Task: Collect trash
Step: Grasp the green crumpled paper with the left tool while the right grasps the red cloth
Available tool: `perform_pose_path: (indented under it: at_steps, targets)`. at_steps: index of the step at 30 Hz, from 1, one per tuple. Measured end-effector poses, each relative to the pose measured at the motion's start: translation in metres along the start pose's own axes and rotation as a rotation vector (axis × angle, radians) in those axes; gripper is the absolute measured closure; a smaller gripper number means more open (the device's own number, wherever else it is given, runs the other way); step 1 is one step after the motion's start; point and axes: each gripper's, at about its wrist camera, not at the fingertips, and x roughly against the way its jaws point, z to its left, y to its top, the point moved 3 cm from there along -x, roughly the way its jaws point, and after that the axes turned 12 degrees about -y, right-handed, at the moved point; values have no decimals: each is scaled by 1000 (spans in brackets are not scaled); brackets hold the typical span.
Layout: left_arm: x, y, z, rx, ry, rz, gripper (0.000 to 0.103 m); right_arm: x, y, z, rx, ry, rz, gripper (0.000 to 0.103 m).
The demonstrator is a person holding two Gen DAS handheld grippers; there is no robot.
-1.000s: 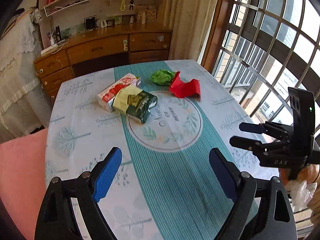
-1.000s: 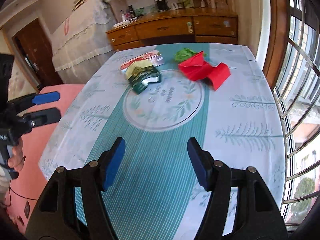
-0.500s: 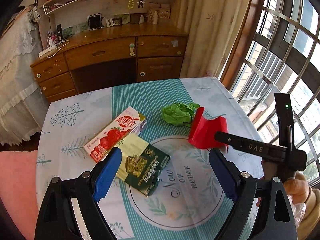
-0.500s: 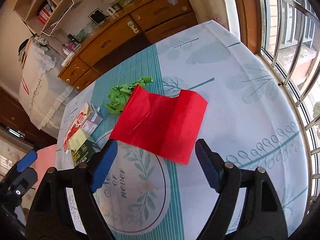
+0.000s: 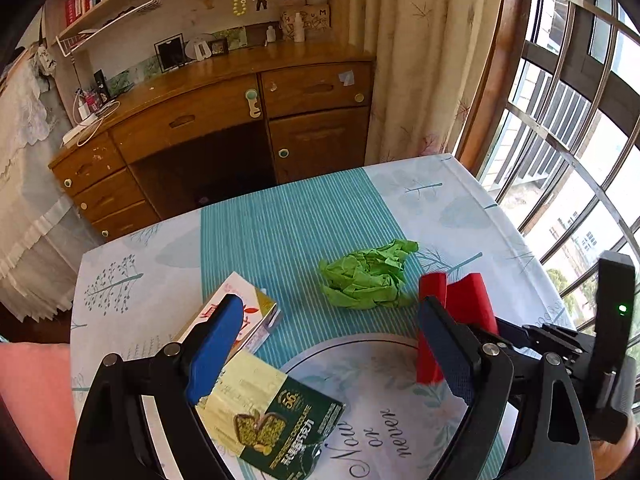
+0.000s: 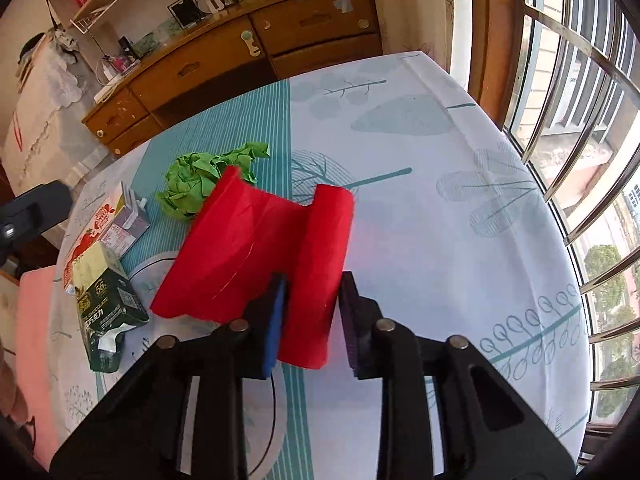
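A second ago both grippers hung back over the near part of the table, jaws wide, with the trash far ahead. Since then both have come forward and down to it. The right gripper was spread around nothing half a second ago; now its jaws are closing with the near flap of the red paper between them. The blue pad on its left looks to be on the paper, while the dark pad on its right shows a thin gap, so the pinch is not complete. The left gripper remains released, jaws wide, with nothing between the pads.

The red paper is a creased sheet, buckled into two humps, reaching ahead and to the left of the right gripper. In the left wrist view it stands to the right, partly behind that gripper's right finger.

Four pieces of trash lie on the table: one red paper, one green paper ball, one strawberry carton and one dark green box. The ball sits ahead of the left gripper, just beyond the red paper as the right gripper sees it. The carton lies flat behind the left gripper's left finger. The box, torn open at one end, lies between and just below the left gripper's fingers, its corner overlapping the carton.

There are two grippers, and one table under a leaf-print cloth.
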Motion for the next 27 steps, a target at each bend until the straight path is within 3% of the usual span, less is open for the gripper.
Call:
perform_pose_path:
  at_steps: [8, 16, 21, 27]
  targets:
    - [-81, 18, -19, 18, -65, 107, 13, 19, 6, -67, -66, 39, -37, 87]
    - [-137, 17, -20, 67, -7, 161, 14, 13, 12, -102, -119, 65, -35, 87]
    - [-148, 11, -21, 65, 35, 165, 50, 16, 5, -102, -110, 86, -27, 87]
    - [-120, -2, -28, 56, 21, 134, 55, 32, -8, -93, -101, 109, -24, 87]
